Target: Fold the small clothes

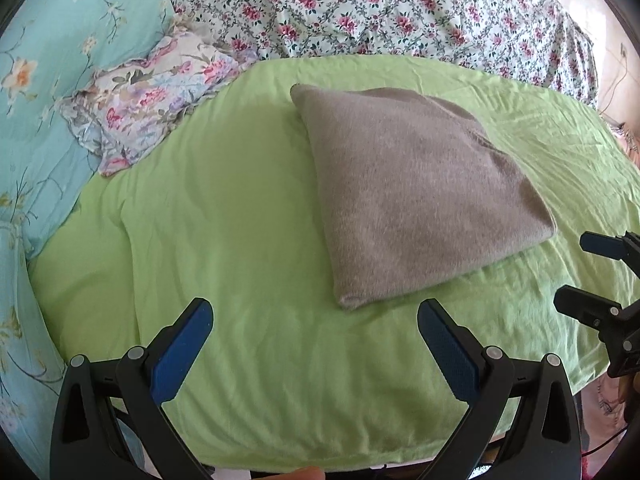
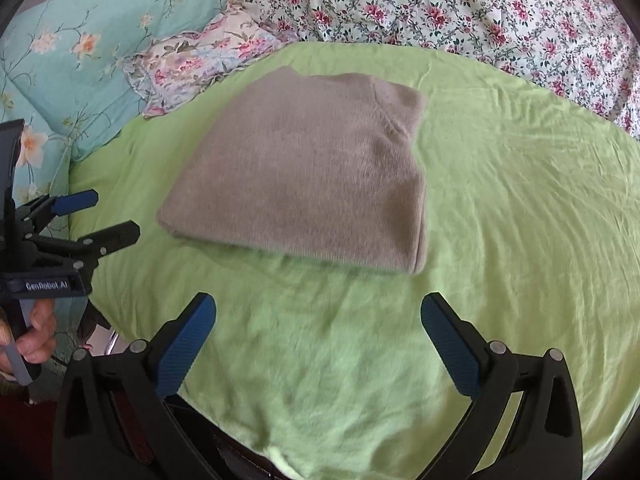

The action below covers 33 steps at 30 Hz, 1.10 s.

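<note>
Already folded, the grey sweater lies flat on the green sheet — both grippers, left and right, hover short of it, jaws spread wide, holding nothing.

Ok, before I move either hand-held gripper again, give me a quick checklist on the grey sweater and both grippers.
1. Left hand-held gripper open, holding nothing: ok.
2. Right hand-held gripper open, holding nothing: ok.
3. Grey sweater folded into a compact rectangle: ok.
4. Sweater lies flat on the green sheet, apart from both grippers: ok.
5. No sleeve sticking out of the fold: ok in both views; underside cannot tell.
6. Floral pillow clear of the sweater: ok.
</note>
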Motion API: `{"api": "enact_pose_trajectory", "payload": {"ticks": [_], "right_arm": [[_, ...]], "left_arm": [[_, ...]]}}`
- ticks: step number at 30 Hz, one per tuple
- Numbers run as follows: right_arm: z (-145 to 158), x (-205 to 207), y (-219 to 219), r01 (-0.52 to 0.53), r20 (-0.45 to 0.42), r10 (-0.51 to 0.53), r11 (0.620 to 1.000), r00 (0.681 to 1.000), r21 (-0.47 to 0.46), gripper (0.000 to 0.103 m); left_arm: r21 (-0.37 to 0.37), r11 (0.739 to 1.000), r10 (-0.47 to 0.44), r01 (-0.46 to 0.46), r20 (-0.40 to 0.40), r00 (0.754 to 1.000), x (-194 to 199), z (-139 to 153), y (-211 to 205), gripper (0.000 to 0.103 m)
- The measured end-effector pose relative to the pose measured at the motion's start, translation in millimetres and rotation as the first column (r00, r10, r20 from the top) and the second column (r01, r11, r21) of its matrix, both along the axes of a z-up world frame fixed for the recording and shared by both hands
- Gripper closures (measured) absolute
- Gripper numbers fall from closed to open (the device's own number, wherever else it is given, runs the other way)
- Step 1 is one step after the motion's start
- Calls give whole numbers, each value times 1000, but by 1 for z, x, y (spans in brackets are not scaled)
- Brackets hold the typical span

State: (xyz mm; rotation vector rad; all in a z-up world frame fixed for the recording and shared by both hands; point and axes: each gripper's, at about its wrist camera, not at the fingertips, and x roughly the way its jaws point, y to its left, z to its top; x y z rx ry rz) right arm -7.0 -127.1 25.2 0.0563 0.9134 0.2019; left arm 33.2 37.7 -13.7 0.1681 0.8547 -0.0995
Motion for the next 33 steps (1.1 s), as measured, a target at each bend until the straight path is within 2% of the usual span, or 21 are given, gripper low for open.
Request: {"api": "enact_pose_trajectory", "payload": {"ticks": [12,33], "right_arm": [[13,33,-6,8,4,-8,999,1000,40,1],[13,67,-7,-13,-40,14,1000,999,20,1]], "left_arm": [[3,1000,21,-21,20,1000,25,13,-5,1],[2,999,39,-39,14,999,46,16,-12,1]]}}
